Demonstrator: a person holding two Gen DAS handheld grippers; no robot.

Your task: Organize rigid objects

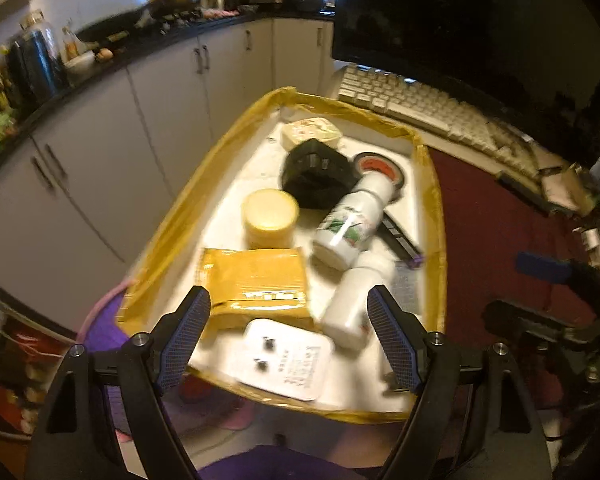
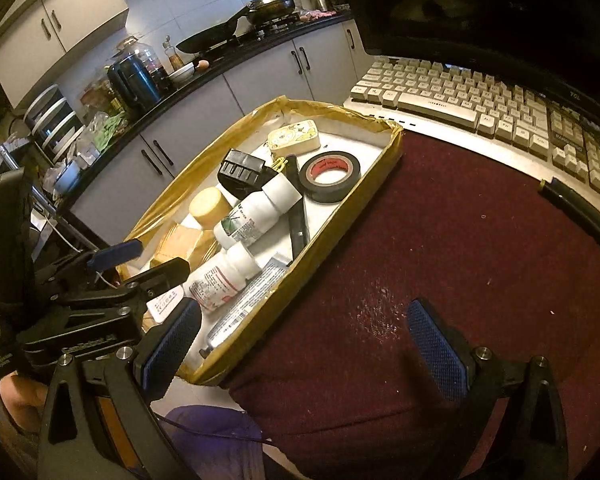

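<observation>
You have a soft, dark red cloth (image 2: 440, 240) spread over the table, with a bumpy cream keyboard (image 2: 480, 108) at its far edge. On the left side of the cloth sits a long, shallow tray (image 2: 340, 216) with shiny gold tape on its walls and a smooth white floor.

Inside the tray, a flat gold packet (image 1: 256, 280) lies near your end. Just past it stands a round jar with a pale yellow lid (image 1: 270, 220). A chunky black plastic block (image 1: 316, 176) sits in the middle. A white bottle with a green leaf label (image 1: 352, 220) lies on its side, leaning over a thin black bar (image 2: 298, 216). A second white bottle (image 1: 356, 300), with red print on its label, lies nearer to you. A ring of black tape (image 2: 330, 174) rests flat by the right wall. A rounded cream tin (image 2: 296, 138) lies at the far end. A flat white card with rounded corners (image 1: 286, 358) lies at the near end.

Your left gripper (image 1: 288, 340) hangs over the near end of the tray, spread wide and holding nothing. Your right gripper (image 2: 304, 344) is also spread wide and empty, over the tray's right wall and the red cloth.
</observation>
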